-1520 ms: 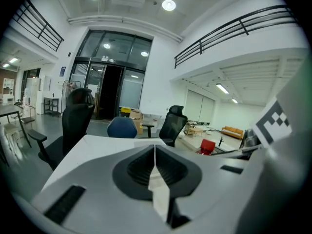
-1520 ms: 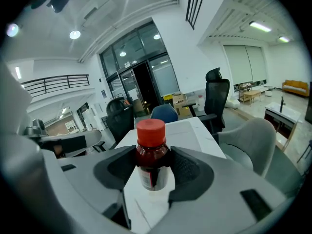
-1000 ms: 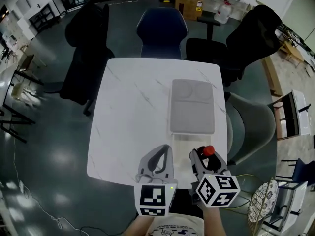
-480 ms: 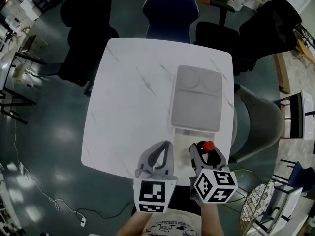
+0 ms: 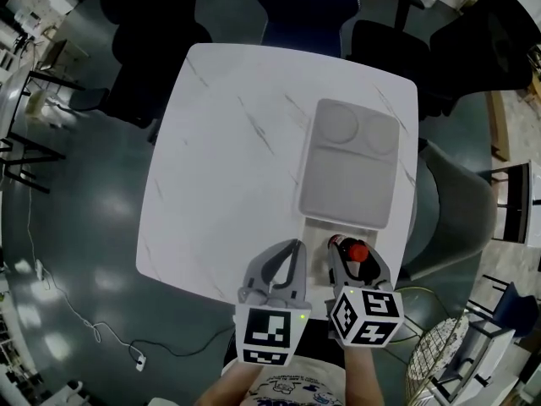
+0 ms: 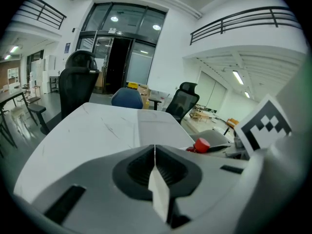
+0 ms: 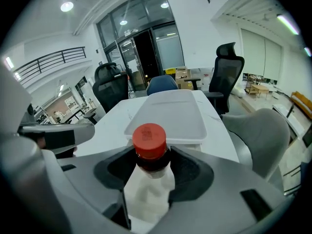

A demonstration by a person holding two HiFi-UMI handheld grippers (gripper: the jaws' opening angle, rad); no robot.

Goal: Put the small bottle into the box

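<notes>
Pinching the small bottle by its dark neck, just under the red cap, the right gripper hangs over the near right part of a white marble-pattern table. The right gripper view shows a jaw pressed against each side of the neck, with the cap standing upright and clear above them.

From the head view, the bottle sits between the jaws of the right gripper, just beside the near short end of the box and outside it. The box is a pale grey rectangular container that lies lengthwise on the right side of the table, with a lid on top bearing two round impressions at its far end. In the right gripper view the box lies straight ahead, beyond the cap.

Alongside, the left gripper is level with the right one, the two close together but apart. Its own view shows the jaws of the left gripper pressed together with nothing between them, and the bottle's red cap off to the right.

A blue chair stands at the far side of the table and black office chairs are grouped round it on a dark glossy floor.
</notes>
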